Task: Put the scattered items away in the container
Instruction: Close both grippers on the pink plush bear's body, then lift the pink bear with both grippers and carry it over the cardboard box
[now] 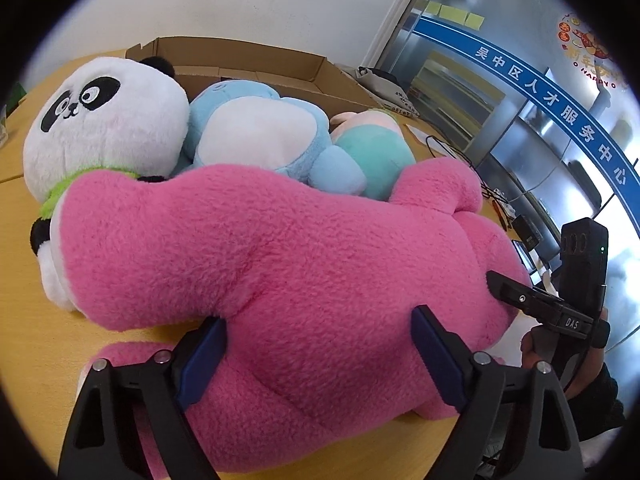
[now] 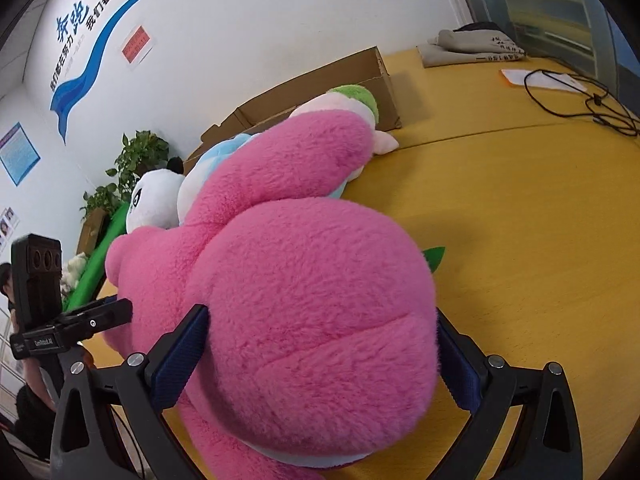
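Observation:
A big pink plush toy (image 1: pixel 280 260) lies across the yellow table (image 2: pixel 520 240). My left gripper (image 1: pixel 320 316) is shut on its body, both blue pads pressed into the fur. My right gripper (image 2: pixel 320 312) stands open around the toy's round end (image 2: pixel 300 300), its jaws wide, the right pad partly hidden by fur. Behind it lie a panda plush (image 1: pixel 108 128), a light blue plush (image 1: pixel 256 132) and a small green and pink plush (image 1: pixel 372 148). An open cardboard box (image 1: pixel 248 60) stands behind them by the wall.
A grey cloth bag (image 2: pixel 472 48), a sheet of paper (image 2: pixel 520 76) and a black cable (image 2: pixel 580 100) lie at the table's far right. Small black devices (image 1: pixel 528 232) sit near the table edge. A potted plant (image 2: pixel 136 160) stands by the wall.

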Tool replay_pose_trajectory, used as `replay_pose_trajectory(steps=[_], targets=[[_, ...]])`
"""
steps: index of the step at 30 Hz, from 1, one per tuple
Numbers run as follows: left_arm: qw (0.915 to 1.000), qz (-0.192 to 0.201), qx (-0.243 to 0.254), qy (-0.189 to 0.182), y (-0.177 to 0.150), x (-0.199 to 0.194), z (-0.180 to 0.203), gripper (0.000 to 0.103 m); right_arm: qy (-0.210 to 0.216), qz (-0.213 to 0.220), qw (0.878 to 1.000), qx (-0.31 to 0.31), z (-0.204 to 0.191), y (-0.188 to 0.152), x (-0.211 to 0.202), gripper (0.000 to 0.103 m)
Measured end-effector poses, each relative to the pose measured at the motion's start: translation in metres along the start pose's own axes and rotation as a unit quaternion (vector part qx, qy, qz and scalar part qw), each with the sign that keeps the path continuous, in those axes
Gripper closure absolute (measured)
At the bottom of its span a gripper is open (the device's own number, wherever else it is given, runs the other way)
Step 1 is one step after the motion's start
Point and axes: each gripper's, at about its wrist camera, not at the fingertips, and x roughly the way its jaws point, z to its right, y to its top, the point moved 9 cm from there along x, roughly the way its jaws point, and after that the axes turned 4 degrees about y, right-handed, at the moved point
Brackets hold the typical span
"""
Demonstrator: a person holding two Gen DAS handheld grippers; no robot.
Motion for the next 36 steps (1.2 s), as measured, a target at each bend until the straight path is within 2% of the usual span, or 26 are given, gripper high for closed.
replay_pose_trajectory(steps=[2,4,7,9,13,17,22,28,36], targets=[[1.0000,0.000,-0.001,-0.002,-0.001,-0.002,-0.001,0.023,-0.006,0.001,1.000,-0.009,-0.005,0.000,0.001,0.000],[1.0000,0.006,-0.001,-0.002,-0.001,-0.006,-0.001,0.034,-0.009,0.004,1.000,-0.016,-0.009,-0.001,-0.001,0.000],[0.9999,0.016,-0.007,-0.001,-0.002,-0.017,-0.003,0.049,-0.012,0.019,0.999,-0.029,-0.015,0.000,-0.008,0.010],[0.9998,0.018,-0.012,-0.004,-0.003,-0.024,-0.005,0.053,-0.018,0.032,0.998,-0.042,-0.022,0.001,-0.014,0.015],[0.9996,0.022,-0.018,-0.009,-0.006,-0.032,-0.009,0.060,-0.016,0.039,0.997,-0.063,-0.034,0.001,-0.023,0.019],[0.9989,0.045,-0.009,-0.002,-0.001,-0.049,-0.008,0.061,-0.012,0.037,0.997,-0.062,-0.041,0.002,-0.024,0.020],[0.9959,0.090,0.001,-0.001,0.018,-0.086,-0.009,0.062,0.003,0.073,0.994,-0.081,-0.067,0.018,-0.044,0.021],[0.9902,0.137,0.024,0.013,0.057,-0.118,-0.014,0.062,0.016,0.109,0.987,-0.115,-0.103,0.057,-0.058,0.021],[0.9822,0.181,0.044,0.023,0.123,-0.136,-0.023,0.062,0.016,0.143,0.978,-0.153,-0.133,0.120,-0.056,0.021]])
